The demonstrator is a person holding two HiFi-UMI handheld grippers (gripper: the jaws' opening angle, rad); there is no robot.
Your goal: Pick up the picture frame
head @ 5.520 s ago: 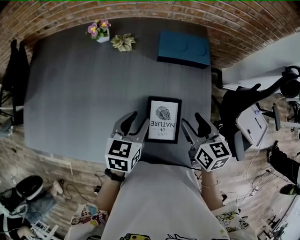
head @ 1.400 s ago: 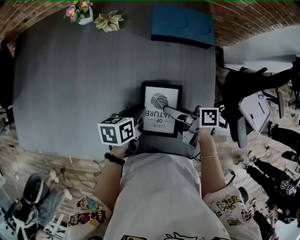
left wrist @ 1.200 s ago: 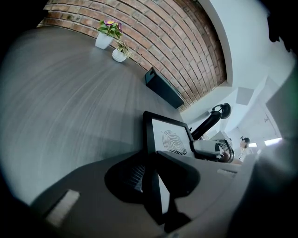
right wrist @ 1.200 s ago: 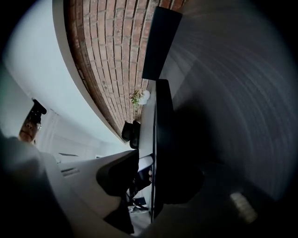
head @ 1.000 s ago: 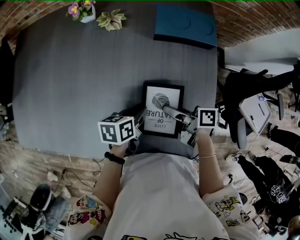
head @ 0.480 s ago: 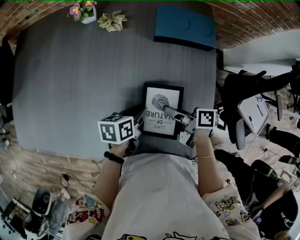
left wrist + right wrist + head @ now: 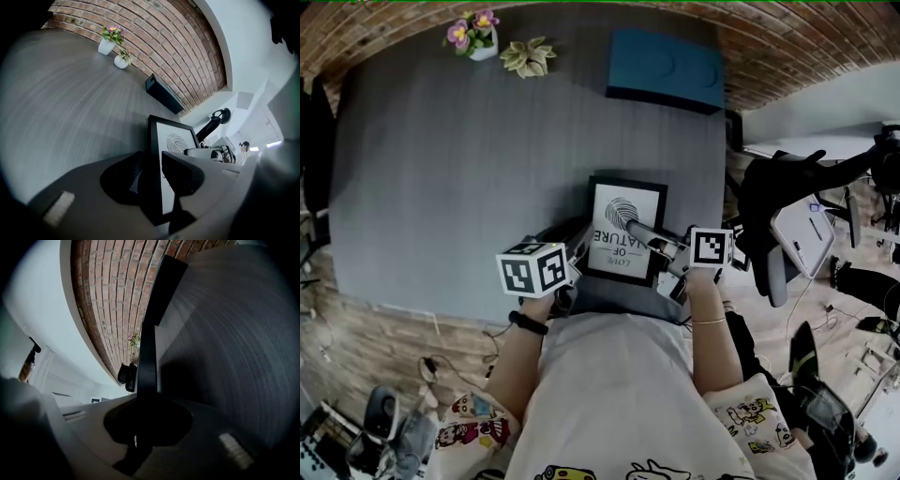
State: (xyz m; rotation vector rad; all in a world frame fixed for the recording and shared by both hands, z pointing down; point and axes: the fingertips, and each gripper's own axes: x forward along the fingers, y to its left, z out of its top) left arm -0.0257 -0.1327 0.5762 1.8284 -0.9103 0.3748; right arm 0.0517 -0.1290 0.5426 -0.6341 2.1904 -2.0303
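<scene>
Both tongs at the frame, near edge of the table.

The right tongs (image 7: 144,420) are closed tight on the right edge of the frame (image 7: 617,214), which its own view shows edge-on, running straight away from the jaws. The left tongs (image 7: 152,164) straddle the frame's left edge and are opening: one jaw sits behind the border, the other over the white print, and neither visibly presses. The frame sits between the two tongs, its print facing up; whether it is clear of the table (image 7: 469,169) cannot be told. A blue box (image 7: 664,70) lies well beyond the right tongs, and a flowerpot (image 7: 473,36) well beyond the left.
</scene>
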